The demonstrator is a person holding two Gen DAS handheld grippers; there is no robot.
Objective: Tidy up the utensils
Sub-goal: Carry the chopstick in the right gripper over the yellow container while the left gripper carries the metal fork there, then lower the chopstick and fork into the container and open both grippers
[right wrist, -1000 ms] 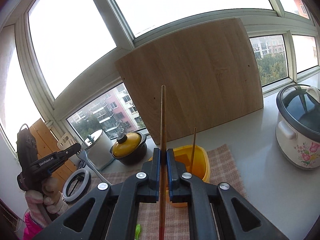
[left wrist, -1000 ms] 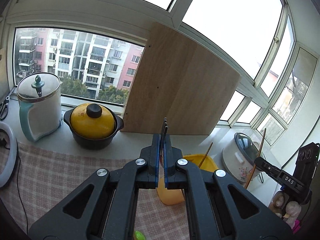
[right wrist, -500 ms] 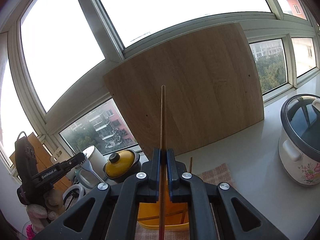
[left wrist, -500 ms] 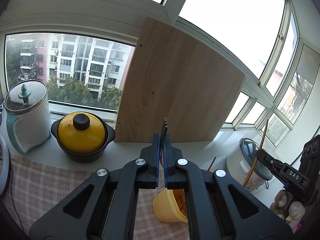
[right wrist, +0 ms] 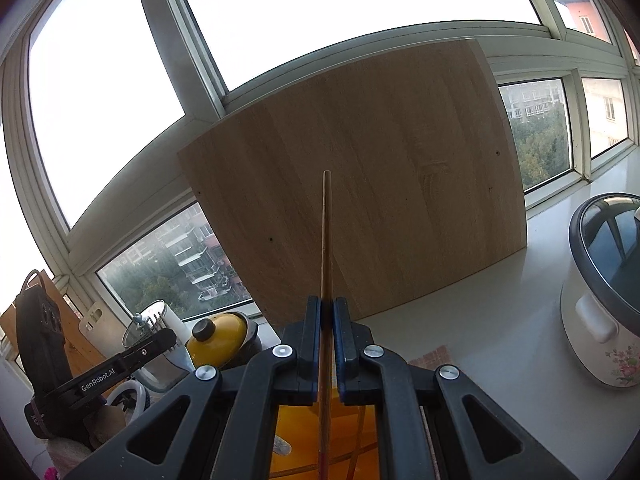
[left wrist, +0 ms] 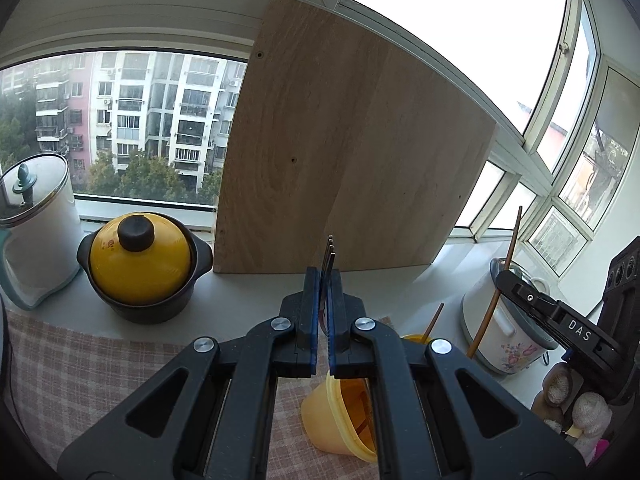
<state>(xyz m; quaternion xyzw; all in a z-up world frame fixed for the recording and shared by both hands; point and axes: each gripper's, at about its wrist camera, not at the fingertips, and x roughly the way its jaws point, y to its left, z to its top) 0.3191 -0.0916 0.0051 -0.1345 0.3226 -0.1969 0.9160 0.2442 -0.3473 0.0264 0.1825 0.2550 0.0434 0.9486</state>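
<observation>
My left gripper [left wrist: 327, 276] is shut on a metal fork [left wrist: 329, 252], tines sticking up past the fingertips. It hangs above the yellow plastic cup [left wrist: 340, 416], which holds a chopstick [left wrist: 434, 318]. My right gripper [right wrist: 327, 304] is shut on a long wooden chopstick [right wrist: 326, 232] held upright, directly over the yellow cup [right wrist: 296, 436]. The right gripper and its chopstick also show in the left wrist view [left wrist: 505, 274], and the left gripper with the fork shows in the right wrist view [right wrist: 170, 336].
A large wooden board [left wrist: 344, 160] leans on the window. A yellow-lidded black pot [left wrist: 140, 264] and a white kettle [left wrist: 36, 216] stand at the left on the sill. A floral rice cooker [right wrist: 600, 300] stands at the right. A checked cloth [left wrist: 80, 368] covers the counter.
Both grippers have moved forward and down towards the yellow cup, which now sits under the right gripper. The fork and chopstick stay gripped.
</observation>
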